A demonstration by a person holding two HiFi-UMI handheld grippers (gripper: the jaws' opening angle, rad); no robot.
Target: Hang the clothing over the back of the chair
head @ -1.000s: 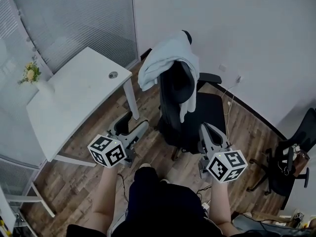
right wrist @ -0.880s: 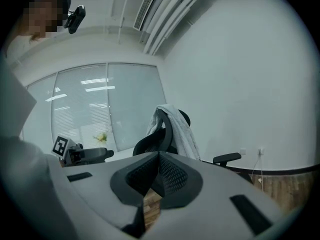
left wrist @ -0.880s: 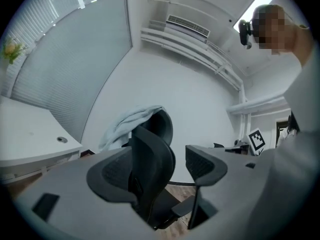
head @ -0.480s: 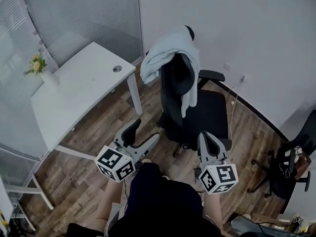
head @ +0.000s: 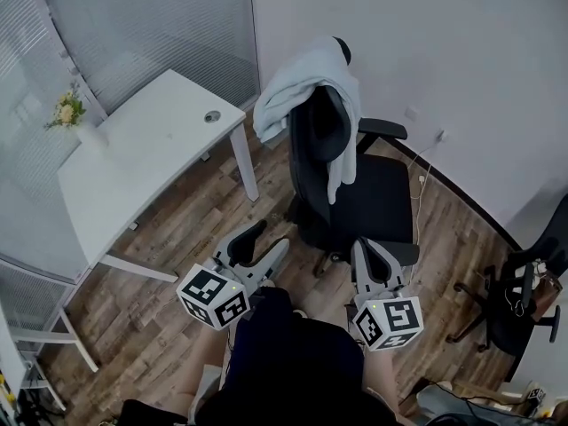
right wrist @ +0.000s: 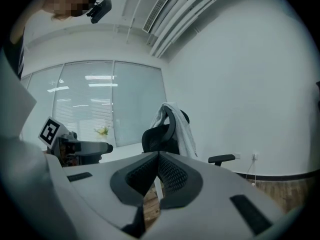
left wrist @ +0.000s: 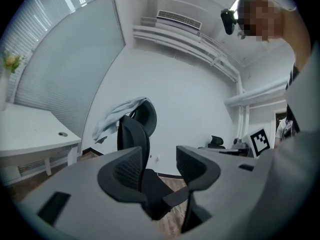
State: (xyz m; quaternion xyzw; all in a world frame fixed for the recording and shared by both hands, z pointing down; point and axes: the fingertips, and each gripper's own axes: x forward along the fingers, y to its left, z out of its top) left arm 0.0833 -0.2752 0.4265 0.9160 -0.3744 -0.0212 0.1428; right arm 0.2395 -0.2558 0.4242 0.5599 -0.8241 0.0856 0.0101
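Two grippers hang low in frame, our left gripper [head: 266, 242] with jaws apart, just narrowing on nothing, our right gripper [head: 368, 248] pressed together empty, while the pale clothing [head: 302, 82] drapes over the back of the black office chair [head: 355, 193], upper centre.

left gripper [head: 264, 243]: level, jaws apart, nothing between, just been closing | right gripper [head: 373, 254]: roughly level, jaws together, empty | forearms [head: 202, 360]: mostly hidden behind marker cubes [head: 213, 296], apparently bent in close
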